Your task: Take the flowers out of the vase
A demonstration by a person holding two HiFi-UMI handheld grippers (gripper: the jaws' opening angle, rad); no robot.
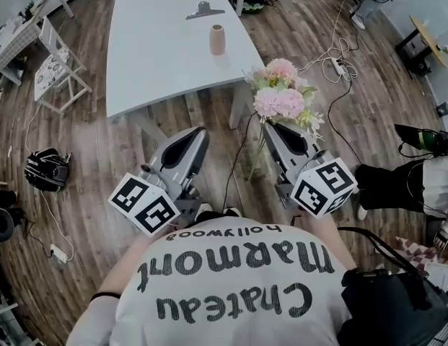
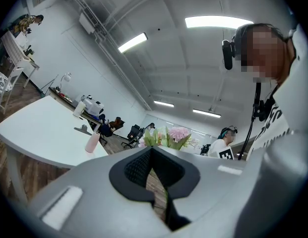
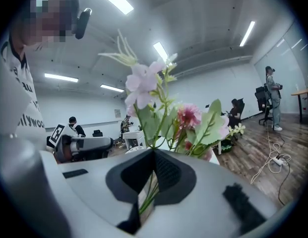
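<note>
A bunch of pink flowers (image 1: pixel 280 96) with green leaves hangs in the air over the wooden floor, off the near right corner of the white table (image 1: pixel 159 63). My right gripper (image 1: pixel 270 127) is shut on its stems; in the right gripper view the stems run down between the jaws and the flowers (image 3: pixel 158 108) rise above my right gripper (image 3: pixel 154 152). The pink vase (image 1: pixel 217 40) stands upright on the table, empty, well beyond both grippers. My left gripper (image 1: pixel 200 131) is held level to the left of the flowers, shut and holding nothing. The left gripper view shows the vase (image 2: pixel 92 143) and the flowers (image 2: pixel 172 135) past my left gripper (image 2: pixel 153 150).
A metal clip (image 1: pixel 204 9) lies further back on the table. A white chair (image 1: pixel 56 67) stands to the left, a dark helmet (image 1: pixel 47 169) lies on the floor, and cables (image 1: pixel 337 58) trail at the right. Another person (image 1: pixel 415 182) is close on the right.
</note>
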